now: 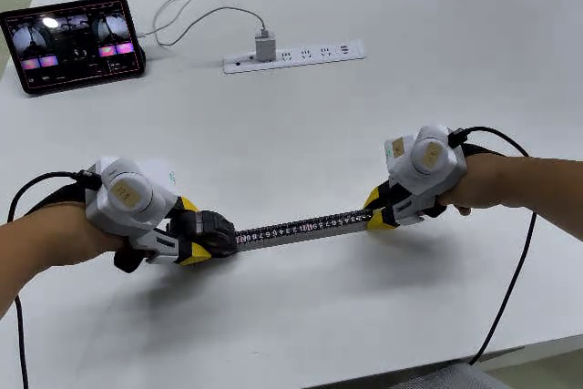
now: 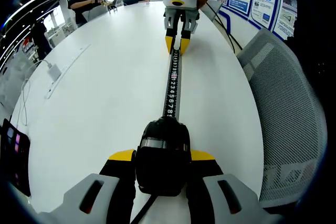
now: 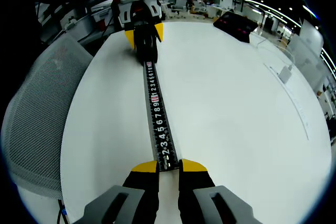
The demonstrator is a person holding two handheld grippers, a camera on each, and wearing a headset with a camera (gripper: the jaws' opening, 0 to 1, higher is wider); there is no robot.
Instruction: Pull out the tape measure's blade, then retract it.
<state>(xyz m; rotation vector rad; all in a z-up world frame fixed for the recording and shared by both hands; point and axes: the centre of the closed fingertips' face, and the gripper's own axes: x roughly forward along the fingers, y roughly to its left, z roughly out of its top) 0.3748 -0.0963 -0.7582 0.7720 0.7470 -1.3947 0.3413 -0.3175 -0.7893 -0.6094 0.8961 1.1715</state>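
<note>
The black tape measure case (image 1: 211, 232) (image 2: 163, 154) sits between the yellow-tipped jaws of my left gripper (image 1: 191, 236) (image 2: 163, 157), which is shut on it just above the white table (image 1: 301, 152). Its black blade (image 1: 303, 226) (image 2: 172, 85) (image 3: 157, 116) with white numbers is drawn out to the right. The blade's end is pinched in my right gripper (image 1: 376, 209) (image 3: 164, 165), which is shut on it. The blade hangs straight between both grippers. In the left gripper view the right gripper (image 2: 178, 43) shows far ahead; in the right gripper view the left gripper (image 3: 143, 38) does.
A white power strip (image 1: 293, 56) with a charger and cable lies at the back. A tablet (image 1: 73, 41) with a lit screen rests at the back left. A grey mesh chair (image 2: 286, 119) stands beside the near table edge. People sit far across the room.
</note>
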